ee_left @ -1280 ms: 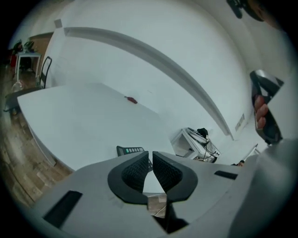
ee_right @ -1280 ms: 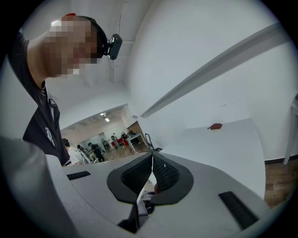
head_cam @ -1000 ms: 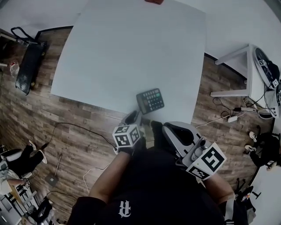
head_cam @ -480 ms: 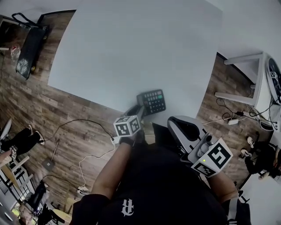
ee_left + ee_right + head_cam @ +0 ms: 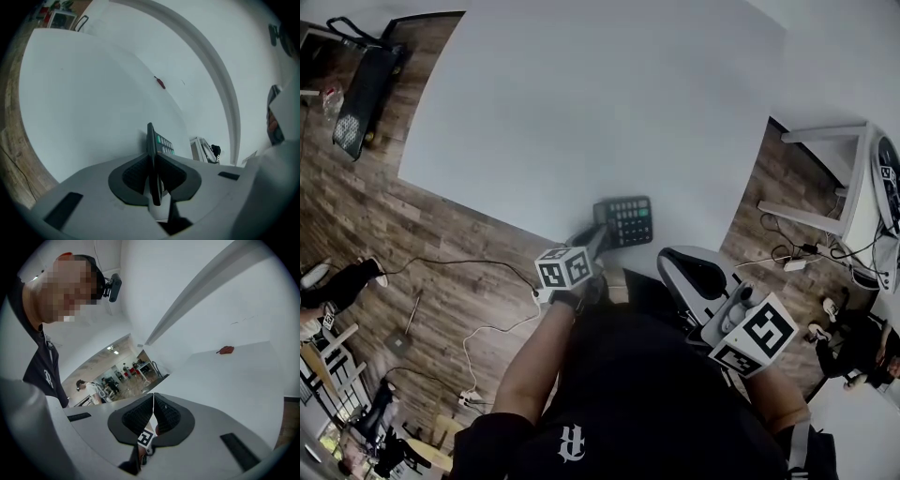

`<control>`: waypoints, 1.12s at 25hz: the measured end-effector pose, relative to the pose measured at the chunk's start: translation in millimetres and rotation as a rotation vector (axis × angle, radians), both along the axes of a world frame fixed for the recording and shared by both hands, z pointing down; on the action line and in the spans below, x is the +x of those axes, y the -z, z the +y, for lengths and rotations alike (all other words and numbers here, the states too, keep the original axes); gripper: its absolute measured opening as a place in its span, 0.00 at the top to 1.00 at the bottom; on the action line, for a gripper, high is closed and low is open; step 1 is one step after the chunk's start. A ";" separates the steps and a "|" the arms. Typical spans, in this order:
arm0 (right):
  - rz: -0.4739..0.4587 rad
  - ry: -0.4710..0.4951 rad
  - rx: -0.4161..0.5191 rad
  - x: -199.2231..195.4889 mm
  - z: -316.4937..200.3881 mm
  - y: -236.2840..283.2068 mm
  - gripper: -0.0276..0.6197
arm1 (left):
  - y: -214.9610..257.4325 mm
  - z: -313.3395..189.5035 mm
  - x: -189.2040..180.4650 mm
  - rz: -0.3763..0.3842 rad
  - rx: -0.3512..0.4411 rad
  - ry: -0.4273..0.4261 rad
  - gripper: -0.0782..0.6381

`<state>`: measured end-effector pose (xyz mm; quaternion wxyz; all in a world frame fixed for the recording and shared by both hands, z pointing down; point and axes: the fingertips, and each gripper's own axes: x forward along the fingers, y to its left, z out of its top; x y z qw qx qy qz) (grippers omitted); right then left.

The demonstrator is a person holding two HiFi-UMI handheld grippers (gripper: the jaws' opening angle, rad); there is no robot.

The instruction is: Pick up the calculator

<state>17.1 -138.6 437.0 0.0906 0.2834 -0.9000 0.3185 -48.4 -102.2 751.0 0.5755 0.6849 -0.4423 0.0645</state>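
Observation:
The dark calculator (image 5: 625, 221) lies near the front edge of the white table (image 5: 581, 112). My left gripper (image 5: 595, 240) has reached its near left corner. In the left gripper view the calculator (image 5: 151, 140) stands edge-on between the jaws, green and grey keys showing on its right face. The left gripper (image 5: 153, 174) is closing, and both dark pads press against the calculator's sides. My right gripper (image 5: 667, 262) hovers low to the right, just off the table's front edge. In its own view the right gripper (image 5: 153, 416) is shut, pads touching, with nothing held.
A small red object (image 5: 161, 83) lies far across the table, also seen as the red object (image 5: 226, 350). A white side table (image 5: 834, 178) stands at the right. Cables (image 5: 478, 319) run over the wooden floor, and a black case (image 5: 361, 94) sits at the upper left.
My left gripper moved forward and down from just short of the calculator onto its near corner and closed on it. The right gripper drifted slightly.

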 end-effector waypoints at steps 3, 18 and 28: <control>0.001 -0.009 0.003 1.8 -3.9 0.1 0.94 | 2.0 -4.0 0.2 0.034 0.004 0.000 0.82; -0.016 -0.041 0.066 -10.9 5.5 1.5 0.94 | 62.3 -29.2 -13.4 0.006 0.138 -0.045 0.83; -0.028 -0.037 0.155 -21.1 13.2 25.0 0.94 | 155.3 -53.5 -32.4 -0.011 0.296 -0.039 0.83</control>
